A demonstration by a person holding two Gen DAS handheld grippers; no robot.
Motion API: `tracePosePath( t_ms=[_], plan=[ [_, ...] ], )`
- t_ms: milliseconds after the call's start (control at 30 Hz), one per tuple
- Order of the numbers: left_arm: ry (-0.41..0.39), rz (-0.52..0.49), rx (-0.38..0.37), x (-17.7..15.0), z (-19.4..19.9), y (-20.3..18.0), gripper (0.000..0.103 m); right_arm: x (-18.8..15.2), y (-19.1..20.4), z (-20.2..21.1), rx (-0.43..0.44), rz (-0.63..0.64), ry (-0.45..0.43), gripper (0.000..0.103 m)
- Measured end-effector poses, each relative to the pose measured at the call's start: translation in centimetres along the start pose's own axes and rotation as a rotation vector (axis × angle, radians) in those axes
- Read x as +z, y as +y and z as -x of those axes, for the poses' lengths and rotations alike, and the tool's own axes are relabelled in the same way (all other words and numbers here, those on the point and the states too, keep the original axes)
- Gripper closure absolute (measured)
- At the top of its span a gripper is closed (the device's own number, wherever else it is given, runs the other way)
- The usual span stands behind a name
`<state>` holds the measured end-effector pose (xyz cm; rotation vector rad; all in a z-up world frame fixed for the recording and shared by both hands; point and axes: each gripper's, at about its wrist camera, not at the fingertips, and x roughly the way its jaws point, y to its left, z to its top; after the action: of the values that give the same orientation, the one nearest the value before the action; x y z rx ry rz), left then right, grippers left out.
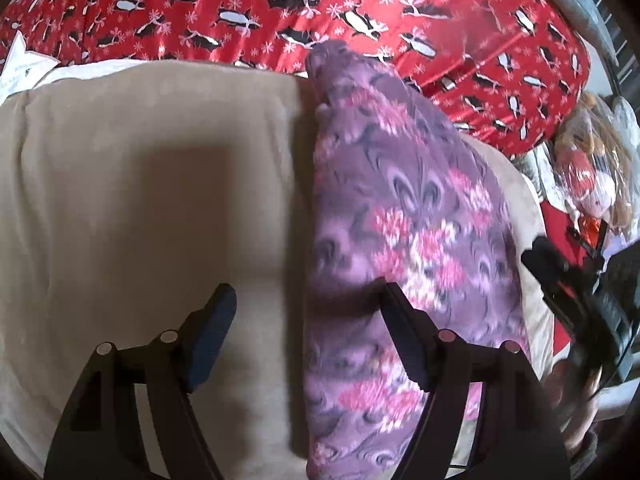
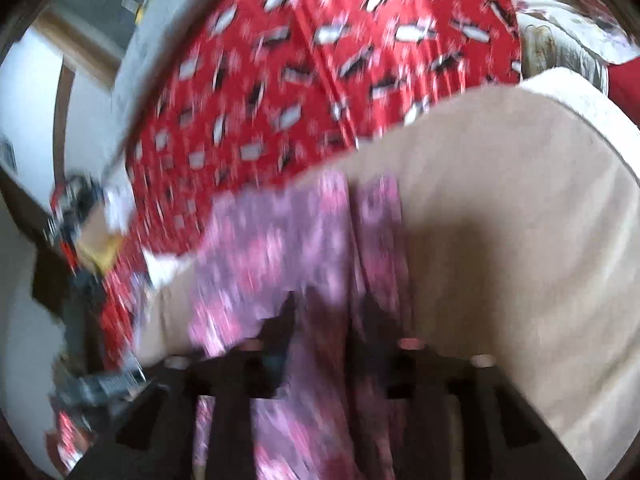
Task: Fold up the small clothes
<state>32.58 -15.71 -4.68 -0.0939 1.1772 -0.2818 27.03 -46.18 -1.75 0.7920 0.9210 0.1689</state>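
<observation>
- Two risks I see from here: the purple floral garment point(image 1: 404, 216), lying as a narrow strip on the beige blanket point(image 1: 152, 184) over the red penguin cover point(image 1: 460, 20), could bunch if I drag it; a grab could also catch the blanket beneath
- My left gripper point(image 1: 308, 332) stands spread wide, holding nothing; its right finger overlaps the garment's edge
- My right gripper point(image 2: 332, 320) sits partly parted over the garment; blur hides whether it pinches cloth
</observation>
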Motion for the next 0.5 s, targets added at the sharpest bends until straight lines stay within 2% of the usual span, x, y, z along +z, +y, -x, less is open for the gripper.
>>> tracePosePath(
  t_ms=[100,167,200,233,333,367,400,467,500],
  plan=[
    [0.009,0.005,0.015,0.9,-1.1,-0.2,0.029,1.9,0.9,-4.0,-0.029,-0.001,0.075,0.053],
    [0.009,0.01,0.013,1.7,-1.6,-0.5,0.029,2.6,1.1,-7.0,-0.093,0.007,0.141,0.056],
    [0.005,0.008,0.017,2.1,-1.7,-0.8,0.029,2.6,1.2,-7.3,-0.078,0.015,0.133,0.078],
    [-0.004,0.003,0.023,2.4,-1.7,-0.9,0.029,3.0,1.8,-6.7,-0.019,0.044,0.098,0.095],
    [-0.038,-0.028,0.051,3.0,-1.8,-1.2,0.028,2.8,1.7,-4.1,0.03,0.07,-0.022,0.096],
    [-0.039,-0.039,0.051,3.1,-2.2,-1.4,0.022,2.7,1.0,-3.9,0.01,0.047,-0.037,0.096],
    [-0.036,-0.042,0.054,3.0,-2.6,-1.6,0.021,2.4,-0.3,-4.5,-0.027,0.016,-0.021,0.096],
    [-0.021,-0.044,0.057,2.7,-3.3,-1.8,0.021,1.6,-2.3,-6.4,-0.079,-0.033,0.075,0.096],
    [-0.023,-0.051,0.061,2.6,-3.4,-2.0,0.021,1.4,-2.7,-6.5,-0.064,-0.056,0.074,0.095]
  ],
)
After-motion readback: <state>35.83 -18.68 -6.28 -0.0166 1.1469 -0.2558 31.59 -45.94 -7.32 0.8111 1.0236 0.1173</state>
